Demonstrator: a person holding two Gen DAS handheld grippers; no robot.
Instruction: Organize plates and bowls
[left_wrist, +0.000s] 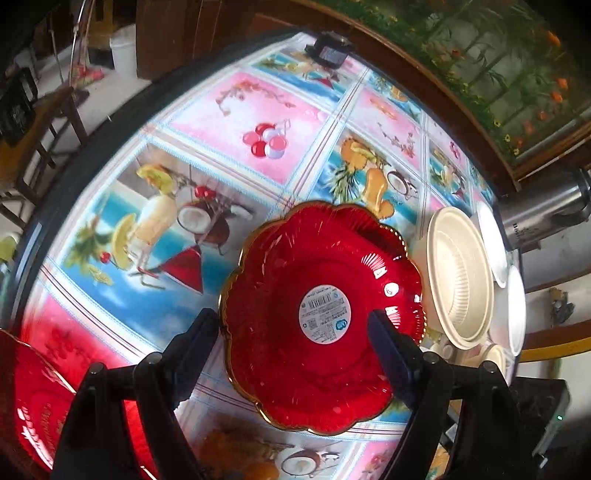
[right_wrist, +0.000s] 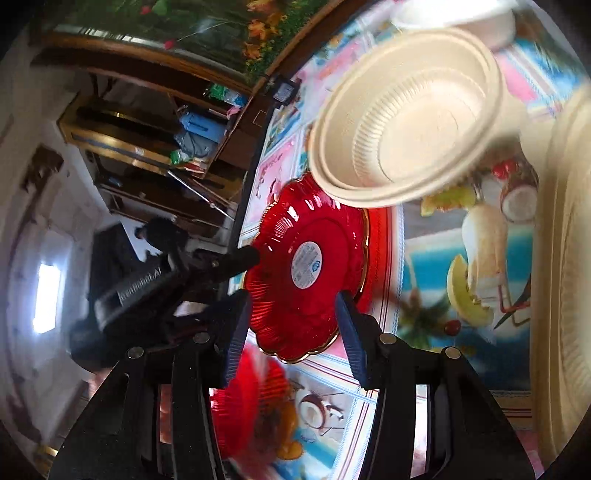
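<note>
A red scalloped plate (left_wrist: 317, 314) with a gold rim and a round white label lies on the fruit-print tablecloth (left_wrist: 229, 122). My left gripper (left_wrist: 295, 347) is open around its near edge, one finger outside the rim, the other over the plate. The plate also shows in the right wrist view (right_wrist: 306, 269), where my right gripper (right_wrist: 291, 328) is open just in front of it. A cream ribbed bowl (left_wrist: 458, 277) stands right of the plate; it shows blurred in the right wrist view (right_wrist: 406, 118). A second red plate (left_wrist: 33, 402) lies at the lower left.
White dishes (left_wrist: 513, 295) are stacked beyond the cream bowl at the table's right edge. A steel kettle (left_wrist: 546, 210) stands off the table. A small black device (left_wrist: 330, 50) sits at the far edge. Another cream dish (right_wrist: 565, 258) fills the right wrist view's right side.
</note>
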